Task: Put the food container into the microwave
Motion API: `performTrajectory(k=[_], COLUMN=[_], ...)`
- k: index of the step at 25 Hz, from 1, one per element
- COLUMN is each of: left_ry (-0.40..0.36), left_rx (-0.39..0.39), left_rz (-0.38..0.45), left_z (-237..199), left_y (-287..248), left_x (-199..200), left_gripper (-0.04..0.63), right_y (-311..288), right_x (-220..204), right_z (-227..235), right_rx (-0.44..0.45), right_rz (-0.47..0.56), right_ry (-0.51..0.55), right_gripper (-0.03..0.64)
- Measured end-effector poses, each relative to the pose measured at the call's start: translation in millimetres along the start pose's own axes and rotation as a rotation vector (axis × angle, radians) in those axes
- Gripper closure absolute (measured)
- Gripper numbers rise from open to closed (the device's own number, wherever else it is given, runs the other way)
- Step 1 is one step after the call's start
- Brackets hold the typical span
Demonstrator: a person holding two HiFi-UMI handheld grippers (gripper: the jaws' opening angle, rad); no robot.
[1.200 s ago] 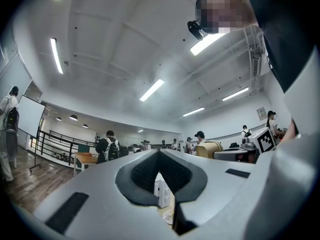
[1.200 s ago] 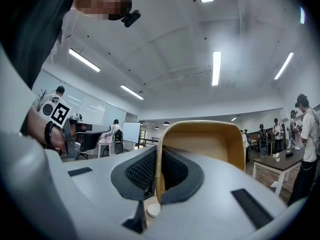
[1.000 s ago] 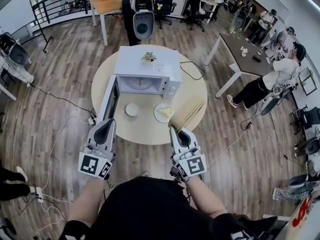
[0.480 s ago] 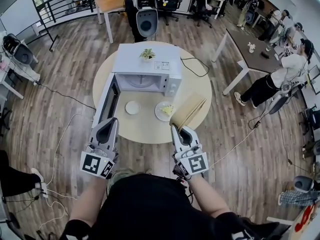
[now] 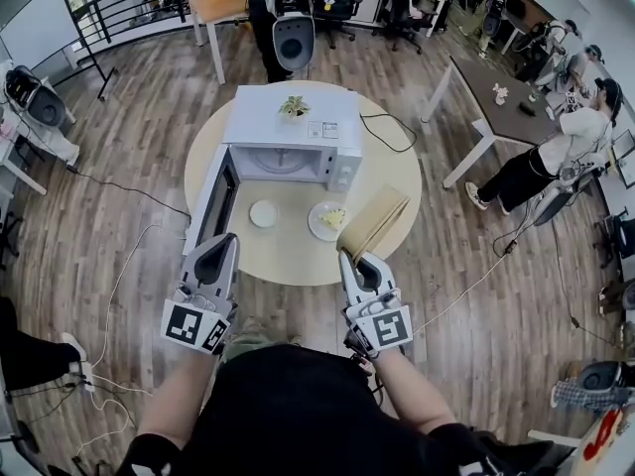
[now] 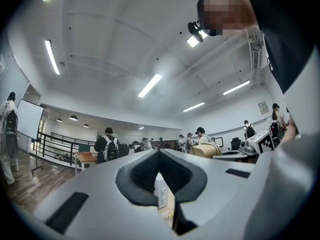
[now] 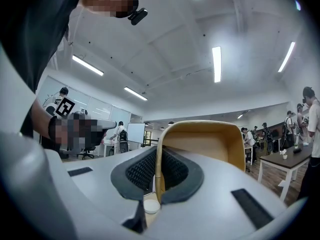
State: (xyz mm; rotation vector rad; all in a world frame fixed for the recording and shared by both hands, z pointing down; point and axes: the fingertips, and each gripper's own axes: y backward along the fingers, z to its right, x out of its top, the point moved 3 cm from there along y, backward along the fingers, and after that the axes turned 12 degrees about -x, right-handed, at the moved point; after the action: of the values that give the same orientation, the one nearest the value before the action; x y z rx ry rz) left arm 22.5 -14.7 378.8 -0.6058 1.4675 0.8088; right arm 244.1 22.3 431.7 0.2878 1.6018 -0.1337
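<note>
While left gripper (image 5: 225,240) fingers press together empty, right gripper (image 5: 345,257) fingers pinch food container (image 5: 374,219) wall.

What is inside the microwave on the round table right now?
The microwave stands with its door open; the head view shows only a pale round turntable inside, no food. The cavity's rear is hidden under the microwave's top.

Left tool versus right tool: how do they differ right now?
The right tool is clamped on one wall of the tan food container; the left tool is closed with nothing in it. The left tool sits at the end of the microwave's open door, the right tool in front of the plate. Both hover at the round table's edge.
</note>
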Motion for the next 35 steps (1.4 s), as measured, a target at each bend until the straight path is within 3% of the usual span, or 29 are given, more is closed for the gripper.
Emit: performTrajectory(k=[15, 24, 35], left_ry=[0.016, 0.023, 0.045], left_rx=[-0.035, -0.098, -0.176], left_rz=[0.034, 0.068, 0.073], left_z=[-56, -100, -135], left_y=[4, -4, 4], left_x=[7, 13, -6], left_gripper=[0.577, 0.577, 0.577], right_y=[-43, -72, -102], right_x=[12, 18, 15], right_z=[-32, -53, -85], right_rx=[-0.020, -0.056, -0.108], right_rz=[-0.007, -0.021, -0.057], right_ry=[0.045, 0.087, 0.161], right_gripper=[0.591, 0.591, 0.592])
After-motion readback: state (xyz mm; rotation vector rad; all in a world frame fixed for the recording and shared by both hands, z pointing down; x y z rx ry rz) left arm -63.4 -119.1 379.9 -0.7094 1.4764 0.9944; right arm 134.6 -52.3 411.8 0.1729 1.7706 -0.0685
